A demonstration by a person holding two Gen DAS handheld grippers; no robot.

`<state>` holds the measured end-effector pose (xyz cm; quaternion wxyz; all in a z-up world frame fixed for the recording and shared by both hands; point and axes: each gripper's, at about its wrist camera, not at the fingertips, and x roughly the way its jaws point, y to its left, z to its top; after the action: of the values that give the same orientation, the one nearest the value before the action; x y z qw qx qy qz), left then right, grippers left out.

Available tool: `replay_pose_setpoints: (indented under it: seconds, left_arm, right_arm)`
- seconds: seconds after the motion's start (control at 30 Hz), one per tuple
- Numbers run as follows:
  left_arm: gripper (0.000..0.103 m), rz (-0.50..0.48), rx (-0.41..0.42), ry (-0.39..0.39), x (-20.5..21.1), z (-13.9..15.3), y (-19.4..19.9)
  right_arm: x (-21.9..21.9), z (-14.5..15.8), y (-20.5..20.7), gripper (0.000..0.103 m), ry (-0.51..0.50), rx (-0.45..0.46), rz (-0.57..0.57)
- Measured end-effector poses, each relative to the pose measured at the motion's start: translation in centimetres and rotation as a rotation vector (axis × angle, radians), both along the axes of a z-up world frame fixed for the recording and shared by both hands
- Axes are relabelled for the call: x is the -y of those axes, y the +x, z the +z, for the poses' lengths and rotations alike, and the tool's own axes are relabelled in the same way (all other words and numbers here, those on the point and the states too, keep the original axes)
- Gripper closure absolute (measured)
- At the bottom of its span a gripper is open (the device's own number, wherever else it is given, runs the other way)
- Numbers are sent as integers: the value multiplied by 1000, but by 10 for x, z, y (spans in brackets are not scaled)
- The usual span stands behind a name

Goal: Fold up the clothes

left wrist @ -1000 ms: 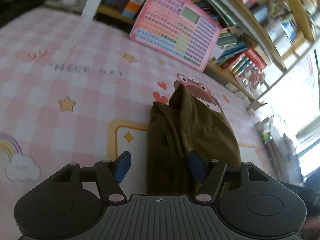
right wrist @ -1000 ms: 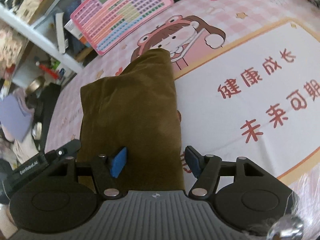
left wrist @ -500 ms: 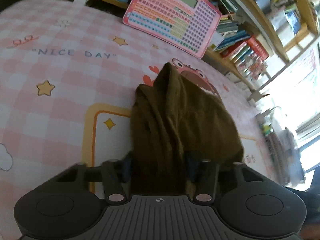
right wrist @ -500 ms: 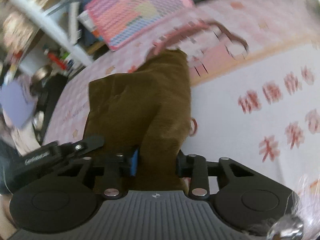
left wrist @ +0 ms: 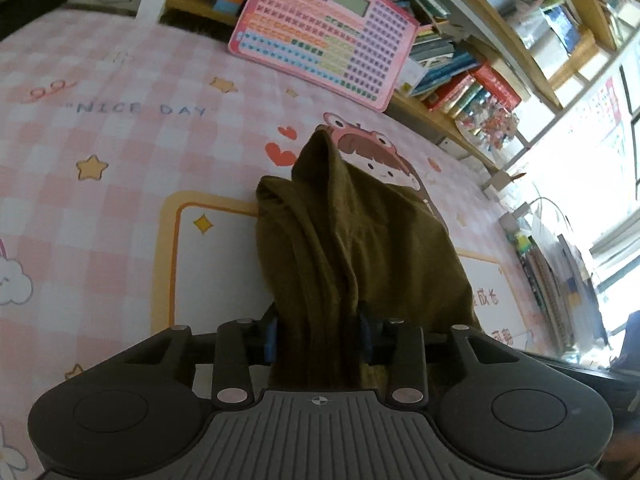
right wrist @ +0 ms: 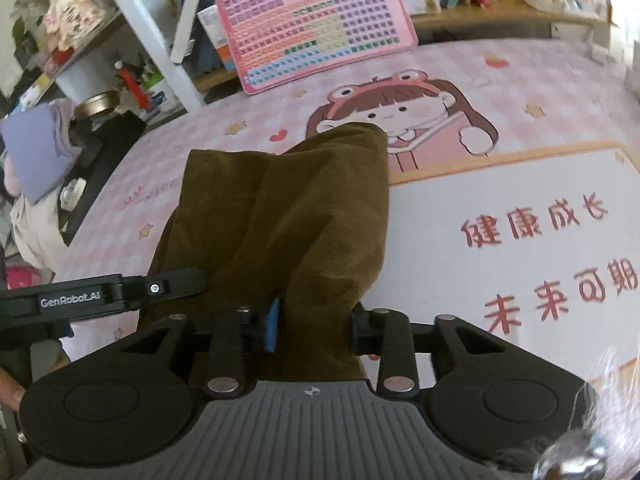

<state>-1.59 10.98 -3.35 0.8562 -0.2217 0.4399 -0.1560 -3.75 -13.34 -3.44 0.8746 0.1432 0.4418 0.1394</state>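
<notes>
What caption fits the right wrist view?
Right gripper pinching an olive-brown garment above a pink cartoon mat.

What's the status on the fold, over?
Left hand-held gripper and right hand-held gripper both clamped on the olive garment. Far end rests on the pink mat. Nothing in the way.

One garment [left wrist: 352,248], two tongs [left wrist: 318,334], one keyboard toy [left wrist: 324,28].
</notes>
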Motion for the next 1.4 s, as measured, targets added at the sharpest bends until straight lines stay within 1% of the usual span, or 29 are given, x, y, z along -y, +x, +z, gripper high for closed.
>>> replay_pose_setpoints:
  seconds: [0.03, 0.07, 0.2, 0.27, 0.4, 0.47, 0.57, 0.6, 0.63, 0.67, 0.7, 0.77, 0.87, 0.9, 1.0, 1.17, 1.3, 1.4]
  left_arm:
    - [59, 3, -8, -5, 0, -1, 1]
    - [59, 5, -16, -7, 0, -3, 2]
    - [54, 26, -55, -45, -2, -12, 4]
    - [53, 34, -62, -64, -3, -14, 5]
    - [54, 31, -62, -61, -2, -13, 7]
    - [55, 30, -61, -59, -1, -13, 7]
    - [60, 27, -60, -48, -1, -13, 6]
    - [63, 27, -58, -42, 0, -11, 5]
    - [66, 24, -52, -32, 1, -9, 4]
    - [68, 20, -44, -20, 3, -6, 3]
    - [70, 14, -32, -4, 5, -1, 1]
    - [71, 6, 0, 21, 9, 8, -3]
    - [71, 12, 51, 11, 8, 20, -10]
    - [71, 14, 63, 6, 7, 23, -12]
    - [71, 9, 80, 14, 8, 29, -15]
    - [71, 4, 96, 31, 16, 34, -12]
    - [71, 29, 99, 18, 17, 37, -3]
    - [71, 40, 117, 16, 21, 41, 13]
  right_arm:
    - [2, -1, 0, 60, 7, -13, -13]
    - [3, -2, 0, 55, 12, -25, -22]
    - [4, -7, 1, 55, 39, -53, -25]
    - [5, -10, 3, 54, 60, -70, -28]
    - [10, -18, 7, 52, 131, -105, -52]
    - [12, -20, 8, 53, 154, -109, -57]
    - [12, -21, 8, 61, 169, -113, -49]
    - [11, -20, 8, 65, 168, -109, -44]
    - [8, -16, 6, 68, 148, -91, -32]
    - [5, -12, 4, 73, 123, -70, -20]
    - [1, -8, 3, 76, 99, -50, -7]
    - [-11, 7, -7, 77, 21, 33, 35]
    - [-22, 24, -18, 77, -50, 135, 82]
    - [-21, 27, -19, 77, -52, 151, 84]
    - [-17, 29, -21, 77, -33, 157, 81]
    - [-15, 30, -17, 77, -33, 144, 87]
    - [-14, 34, -10, 77, -39, 151, 108]
    - [-8, 41, 5, 77, -44, 166, 124]
